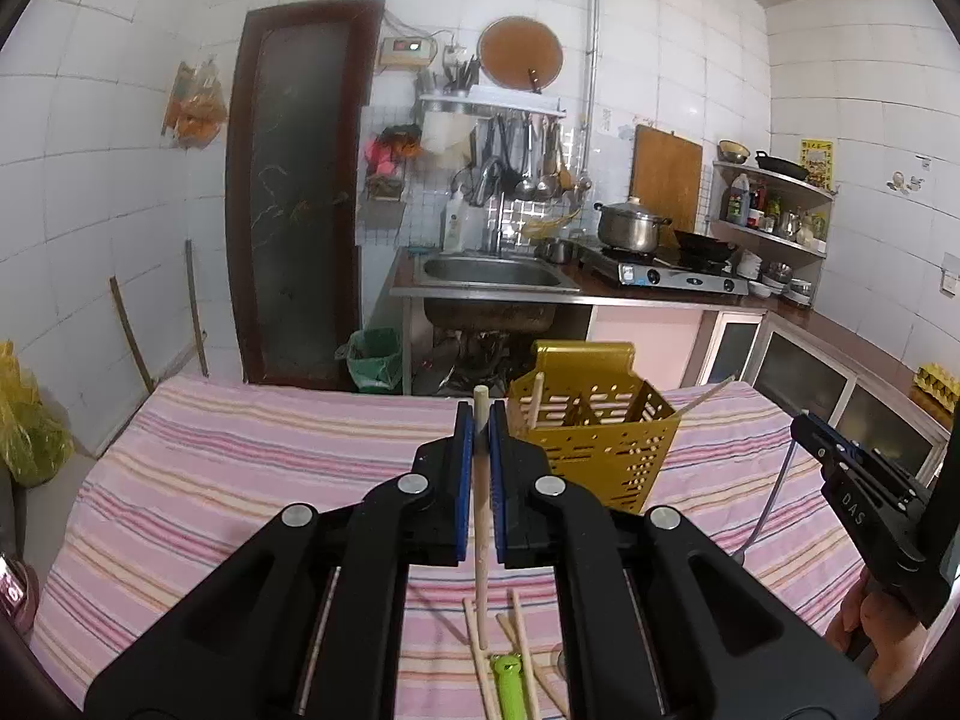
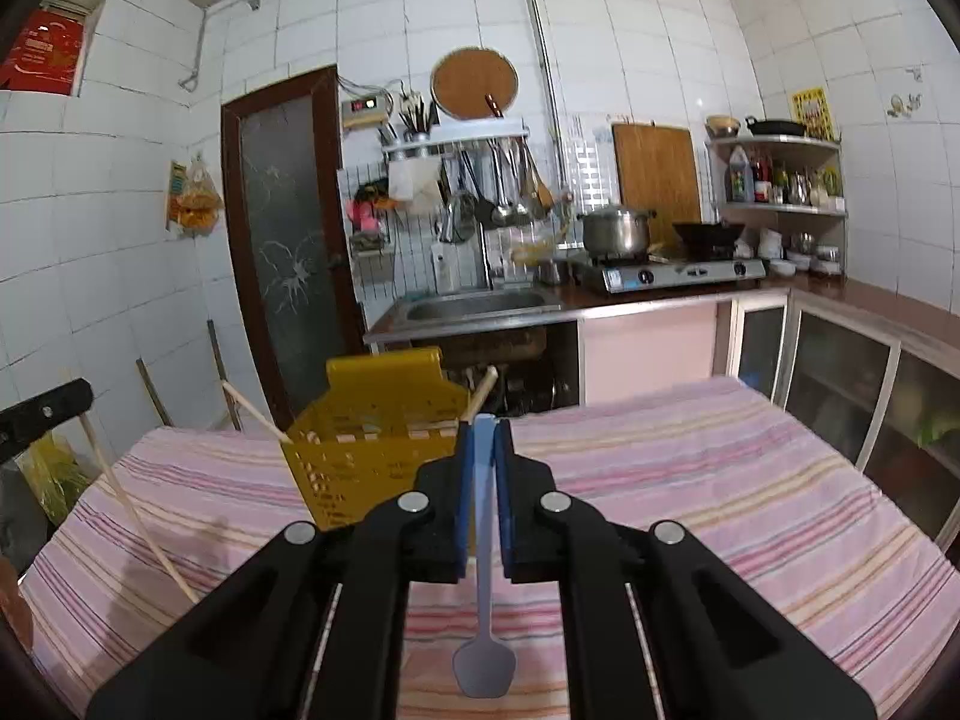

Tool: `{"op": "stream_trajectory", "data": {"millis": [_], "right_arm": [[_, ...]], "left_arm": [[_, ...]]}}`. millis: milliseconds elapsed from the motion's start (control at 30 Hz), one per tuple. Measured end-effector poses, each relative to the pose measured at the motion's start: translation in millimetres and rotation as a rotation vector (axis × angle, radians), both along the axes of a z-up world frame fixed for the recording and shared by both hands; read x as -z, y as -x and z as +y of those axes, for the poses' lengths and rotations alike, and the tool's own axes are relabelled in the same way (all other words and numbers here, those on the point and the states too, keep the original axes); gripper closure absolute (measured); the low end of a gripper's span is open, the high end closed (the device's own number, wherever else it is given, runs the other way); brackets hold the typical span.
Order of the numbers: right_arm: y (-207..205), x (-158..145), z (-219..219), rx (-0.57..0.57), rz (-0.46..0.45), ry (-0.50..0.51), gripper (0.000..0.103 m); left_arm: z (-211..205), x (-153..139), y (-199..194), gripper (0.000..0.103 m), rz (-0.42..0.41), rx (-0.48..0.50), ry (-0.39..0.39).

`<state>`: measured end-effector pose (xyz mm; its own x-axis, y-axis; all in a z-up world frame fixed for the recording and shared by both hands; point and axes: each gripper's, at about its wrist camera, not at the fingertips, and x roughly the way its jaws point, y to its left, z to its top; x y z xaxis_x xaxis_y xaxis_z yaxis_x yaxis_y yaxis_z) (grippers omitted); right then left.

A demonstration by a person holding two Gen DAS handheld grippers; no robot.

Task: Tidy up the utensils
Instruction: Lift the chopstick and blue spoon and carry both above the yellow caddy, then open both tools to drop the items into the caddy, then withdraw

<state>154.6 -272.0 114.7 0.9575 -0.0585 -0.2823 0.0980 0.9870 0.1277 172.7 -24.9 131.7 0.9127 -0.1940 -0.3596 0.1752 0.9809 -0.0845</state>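
Note:
In the left wrist view my left gripper (image 1: 480,414) is shut on a wooden chopstick (image 1: 482,516) that hangs down between the blue pads. Just right of it stands the yellow perforated utensil holder (image 1: 594,438), with chopsticks leaning inside. Below on the cloth lie loose chopsticks (image 1: 522,642) and a green utensil (image 1: 510,684). My right gripper (image 2: 483,429) is shut on a light-blue spoon (image 2: 483,666), handle between the pads and bowl hanging down. The holder (image 2: 372,450) sits to its left. The other gripper shows at each view's edge: right gripper (image 1: 801,423), left gripper (image 2: 81,393).
A pink striped cloth (image 1: 240,480) covers the table. Beyond its far edge are a sink (image 1: 492,273), a stove with a pot (image 1: 630,225), a green bin (image 1: 375,357) and a dark door (image 1: 294,192). A yellow bag (image 1: 24,420) sits at the left.

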Motion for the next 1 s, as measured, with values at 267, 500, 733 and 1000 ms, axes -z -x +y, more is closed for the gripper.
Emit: {"op": "stream_trajectory", "data": {"millis": [267, 500, 733, 1000], "right_arm": [[-10, -66, 3, -0.023, -0.131, -0.012, 0.096], [-49, -115, 13, -0.022, -0.231, 0.015, 0.096], [-105, -107, 12, -0.019, -0.219, 0.019, 0.096], [-153, -44, 19, -0.007, -0.086, 0.055, 0.095]], "left_arm": [[-17, -46, -9, 0.099, -0.08, 0.046, 0.024], [-50, -100, -46, 0.099, -0.187, 0.063, 0.035], [-81, -87, -114, 0.099, -0.199, 0.038, -0.001], [-74, -22, -171, 0.099, -0.057, 0.047, 0.02]]}}
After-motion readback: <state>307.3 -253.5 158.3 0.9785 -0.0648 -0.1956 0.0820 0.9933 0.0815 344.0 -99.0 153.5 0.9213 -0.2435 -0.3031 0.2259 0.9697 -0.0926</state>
